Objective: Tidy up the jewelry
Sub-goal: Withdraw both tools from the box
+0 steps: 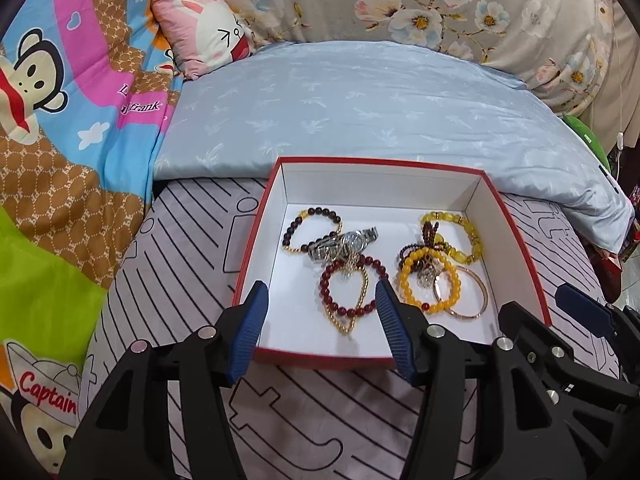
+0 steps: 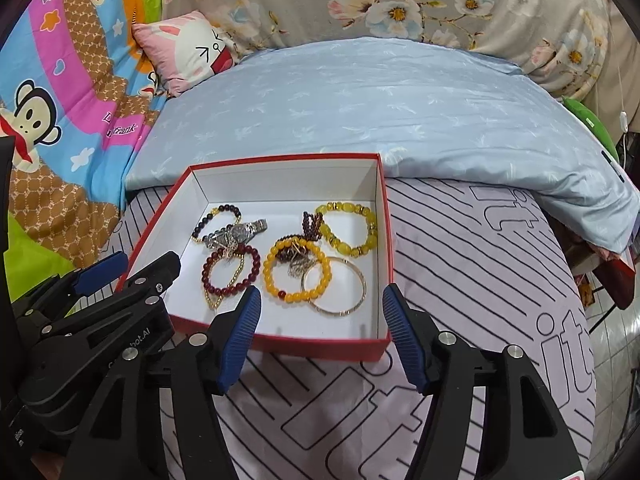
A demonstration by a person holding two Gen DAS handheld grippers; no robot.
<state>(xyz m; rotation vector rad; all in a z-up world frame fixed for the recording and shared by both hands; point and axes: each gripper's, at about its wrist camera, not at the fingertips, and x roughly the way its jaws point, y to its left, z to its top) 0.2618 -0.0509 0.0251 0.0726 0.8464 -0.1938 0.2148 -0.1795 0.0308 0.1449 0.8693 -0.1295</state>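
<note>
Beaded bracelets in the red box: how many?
5, perhaps more hidden in the tangles: dark-beaded back left, dark red front left, garnet-coloured centre, translucent yellow back right, orange-yellow front centre.

1. A lilac bedsheet printed with black stripes and outline letters (image 2: pixel 472 264) covers the near part of the bed.
2. A folded pale blue quilt with a faint leaf pattern (image 1: pixel 360 112) lies across it farther back.
3. A grey fabric with pink, white and blue flowers (image 1: pixel 440 4) rises behind the quilt.
4. A bright cartoon-monkey blanket in pink, blue, green and brown (image 1: pixel 72 128) is heaped at the left.
5. A small pink cushion with a white rabbit face (image 2: pixel 188 52) rests between blanket and quilt.
6. A white cord with an inline switch (image 1: pixel 620 136) hangs at the far right.
</note>
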